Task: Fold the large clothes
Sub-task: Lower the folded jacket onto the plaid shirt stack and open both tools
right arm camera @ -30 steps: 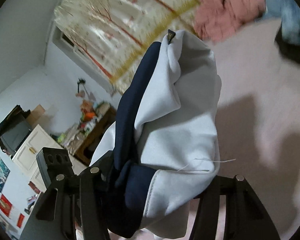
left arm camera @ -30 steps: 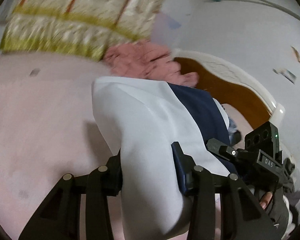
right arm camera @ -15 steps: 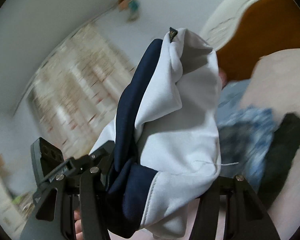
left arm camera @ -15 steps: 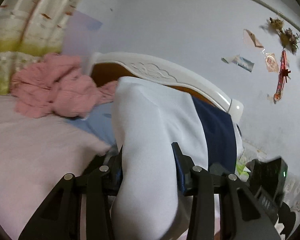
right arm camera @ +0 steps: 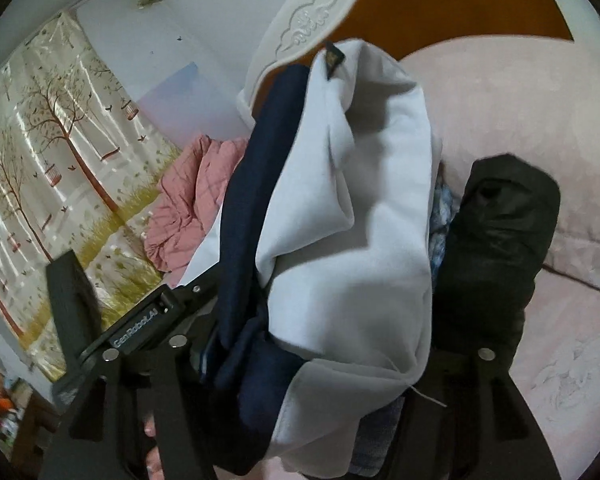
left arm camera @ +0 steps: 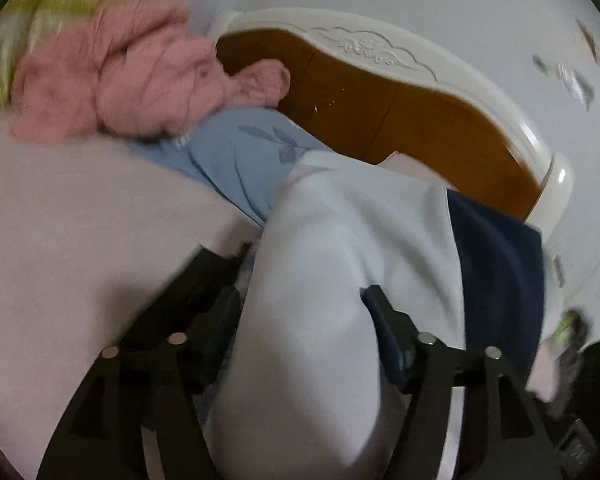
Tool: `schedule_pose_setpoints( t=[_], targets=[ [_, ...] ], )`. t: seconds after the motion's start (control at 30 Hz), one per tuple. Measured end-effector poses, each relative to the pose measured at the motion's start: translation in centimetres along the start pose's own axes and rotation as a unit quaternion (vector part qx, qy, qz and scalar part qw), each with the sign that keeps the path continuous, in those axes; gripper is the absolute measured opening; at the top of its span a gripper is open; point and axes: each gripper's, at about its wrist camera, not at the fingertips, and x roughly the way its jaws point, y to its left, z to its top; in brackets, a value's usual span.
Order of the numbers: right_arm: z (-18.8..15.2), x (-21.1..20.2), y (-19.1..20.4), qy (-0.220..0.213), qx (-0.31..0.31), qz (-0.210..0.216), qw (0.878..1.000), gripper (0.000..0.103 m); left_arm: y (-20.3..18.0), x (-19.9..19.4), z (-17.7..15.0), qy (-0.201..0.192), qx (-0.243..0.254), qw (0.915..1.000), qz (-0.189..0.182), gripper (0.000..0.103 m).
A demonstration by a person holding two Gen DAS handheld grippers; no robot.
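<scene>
Two gripped ends carry the folded white-and-navy garment (left arm camera: 340, 280) above the pink bed (left arm camera: 80, 240), near the headboard (left arm camera: 380, 100) at the far end. Its bundle could sag open and lose its folds, since both sets of jaws are opening with cloth between them. The left gripper (left arm camera: 300, 312) has the white fold between its widening fingers; the right gripper (right arm camera: 312, 352) has the navy edge. Released here, it might land on the black folded item (right arm camera: 496, 248) at right, or slump crooked.
</scene>
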Motion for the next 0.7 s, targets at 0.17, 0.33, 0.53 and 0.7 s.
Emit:
schedule_pose_setpoints(
  t=[0.17, 0.33, 0.53, 0.7],
  targets=[
    [-0.2, -2.7, 3.2, -0.053, -0.074, -0.076, 0.993, 0.09, -4.1, -5.1, -0.7, -0.089, 0.084, 0.9896, 0.076, 0.088],
    [0.5, -6.2, 5.2, -0.089, -0.132, -0.108, 0.981, 0.103, -3.2, -11.8, -2.0, -0.178, 0.067, 0.9767, 0.1, 0.101],
    [-0.8, -11.6, 6.4, -0.127, -0.166, -0.114, 0.971, 0.103, -2.8, -19.8, -6.3, -0.235, 0.101, 0.9531, 0.162, 0.103],
    [-5.5, -15.3, 7.8, -0.106, -0.248, -0.085, 0.959, 0.103, -0.9, -23.6, -13.8, -0.247, 0.091, 0.9372, 0.229, 0.103]
  ],
)
